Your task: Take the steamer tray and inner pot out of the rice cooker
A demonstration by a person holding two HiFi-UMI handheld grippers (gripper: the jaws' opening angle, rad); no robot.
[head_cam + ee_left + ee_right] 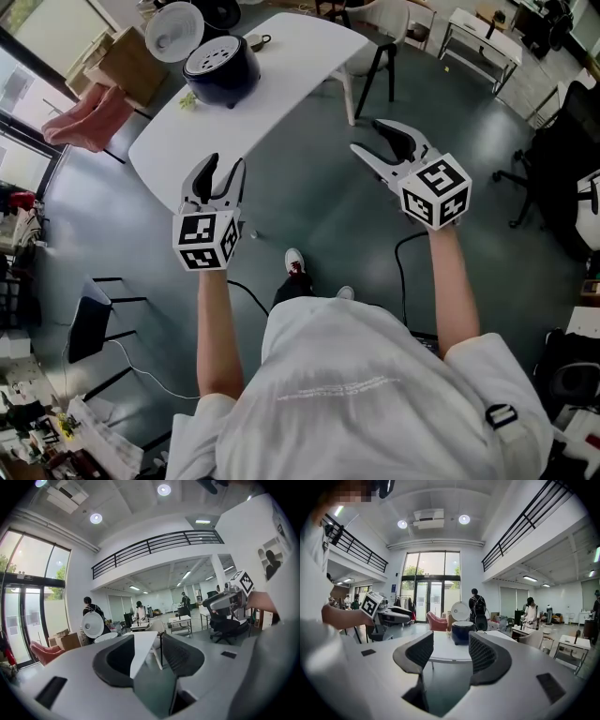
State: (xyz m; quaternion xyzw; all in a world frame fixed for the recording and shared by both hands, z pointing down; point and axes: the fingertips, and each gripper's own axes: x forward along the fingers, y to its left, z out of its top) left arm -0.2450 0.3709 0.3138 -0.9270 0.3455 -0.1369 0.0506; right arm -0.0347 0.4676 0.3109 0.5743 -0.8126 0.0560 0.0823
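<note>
Floor, wide and grey, separates the person from the table (pixel 281 84) — neither tool is anywhere near the work yet. The white table runs slantwise across the top of the head view, and the cooker (pixel 220 73) stands at its left end, well ahead of both hands and off to the left. Its lid (pixel 174 31) is tipped up behind it, and a white, perforated tray (pixel 212 58) sits in its mouth. The pot under it is hidden.

The left gripper (pixel 225 167) is the nearer one, with its jaws spread wide and nothing between them. In its own view the left gripper (pixel 147 641) aims along the table, with the cooker off to the left of the jaws. The right gripper (pixel 366 136) is likewise agape and empty, yet it points more truly: in its own view the right gripper (pixel 450 641) frames the cooker (pixel 461 632) far beyond the gap.

A chair (pixel 370 61) stands at the table's right side, an armchair (pixel 89 117) and boxes (pixel 127 61) to the left. None of them seems to block the straight walk — the approach likely needs only a step forward and leftward.
</note>
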